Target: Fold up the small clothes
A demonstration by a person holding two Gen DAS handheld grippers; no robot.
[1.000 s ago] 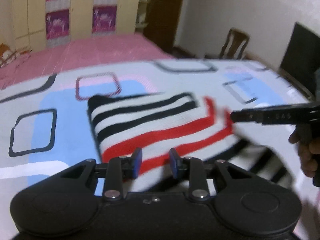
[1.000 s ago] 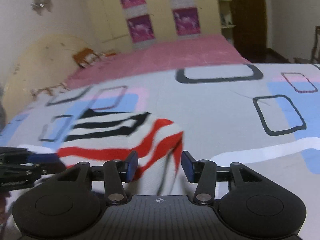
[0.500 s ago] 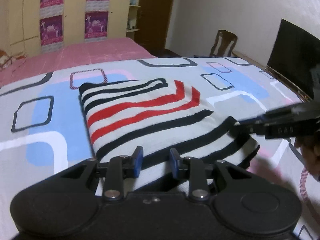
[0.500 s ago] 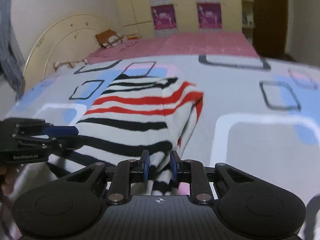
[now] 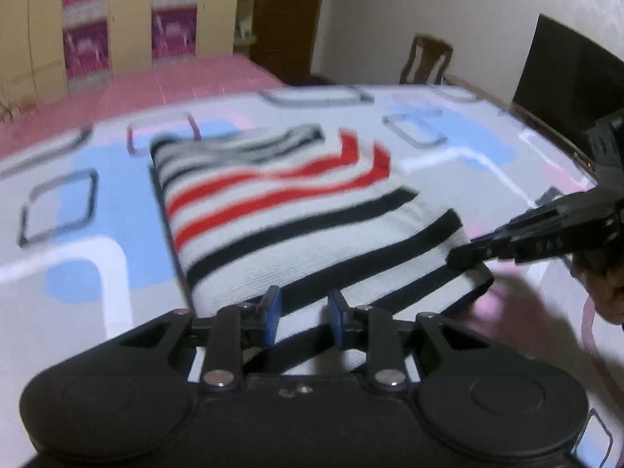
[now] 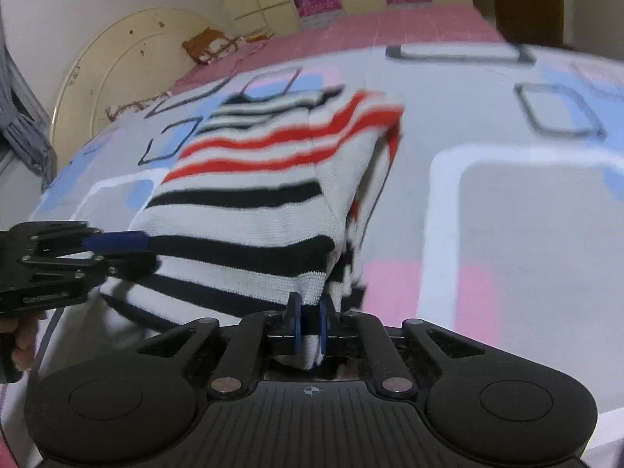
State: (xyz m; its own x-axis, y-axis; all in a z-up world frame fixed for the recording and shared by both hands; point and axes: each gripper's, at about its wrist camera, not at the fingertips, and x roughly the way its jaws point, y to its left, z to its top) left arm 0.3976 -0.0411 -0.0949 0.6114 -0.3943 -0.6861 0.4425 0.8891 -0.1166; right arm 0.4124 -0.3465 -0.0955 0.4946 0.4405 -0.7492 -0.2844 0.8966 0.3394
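A striped garment (image 5: 296, 210), white with black and red stripes, lies folded on the patterned bedsheet (image 5: 74, 210). My left gripper (image 5: 302, 314) is at its near edge, with the fabric between the blue pads, which stand a little apart. My right gripper (image 6: 308, 325) is shut on the garment's near right corner (image 6: 312, 292). In the left wrist view the right gripper (image 5: 518, 241) shows at the garment's right edge. In the right wrist view the left gripper (image 6: 97, 249) shows at the garment's (image 6: 269, 179) left edge.
The bed has a pink cover (image 5: 163, 82) further back and a rounded headboard (image 6: 113, 74). A wooden chair (image 5: 425, 58) and a dark screen (image 5: 573, 70) stand to the right. Yellow wardrobe doors (image 5: 128, 19) line the far wall.
The garment's lifted half has come down toward me over the rest. My right gripper has closed on the near right corner. Both grippers have drawn back to the near edge.
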